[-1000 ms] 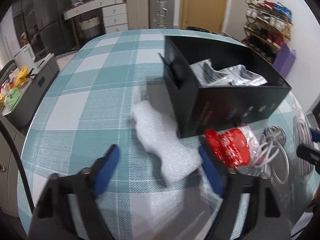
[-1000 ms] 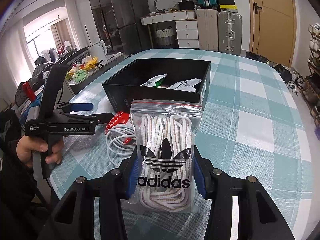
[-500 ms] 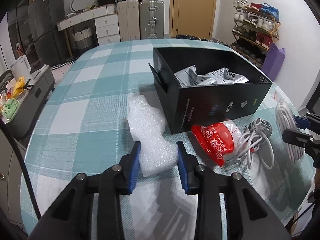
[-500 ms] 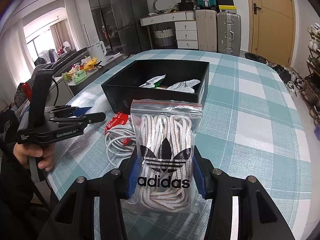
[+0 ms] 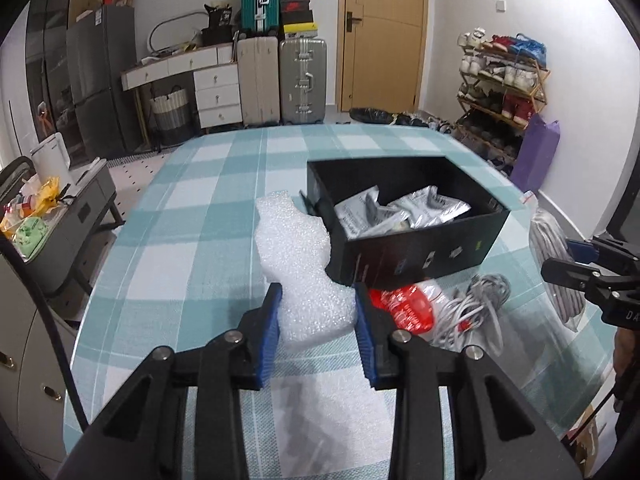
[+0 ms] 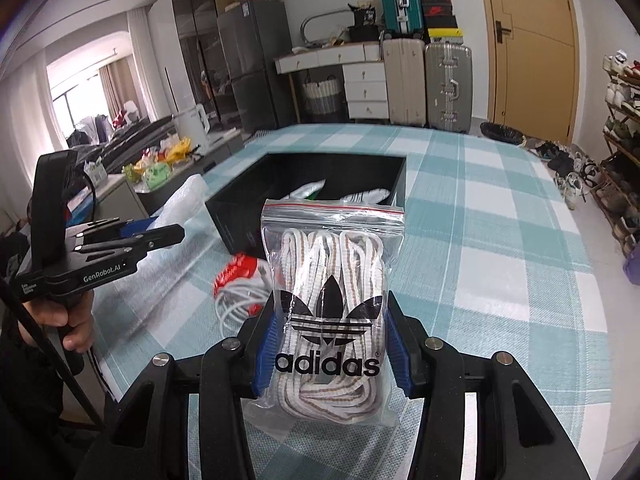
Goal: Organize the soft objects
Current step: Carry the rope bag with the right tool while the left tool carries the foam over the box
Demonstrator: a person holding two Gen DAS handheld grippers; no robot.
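The white foam piece (image 5: 306, 280) is clamped at its near end between the pads of the left gripper (image 5: 316, 320), lifted beside the black box (image 5: 420, 256); a second ago it lay unheld between wide jaws; the laces bag (image 6: 328, 300) is held upright by the right gripper (image 6: 330, 344), above the checked tablecloth (image 6: 480, 240); both grippers are angled downward.

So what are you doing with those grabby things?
A person is tidying soft things into the black box on the checked table. The left tool is shut on a white foam sheet beside the box. The right tool is shut on a clear bag of shoelaces, held upright in front of the box. A red packet and a coil of white cable lie on the table by the box. Some silver packets are already inside.
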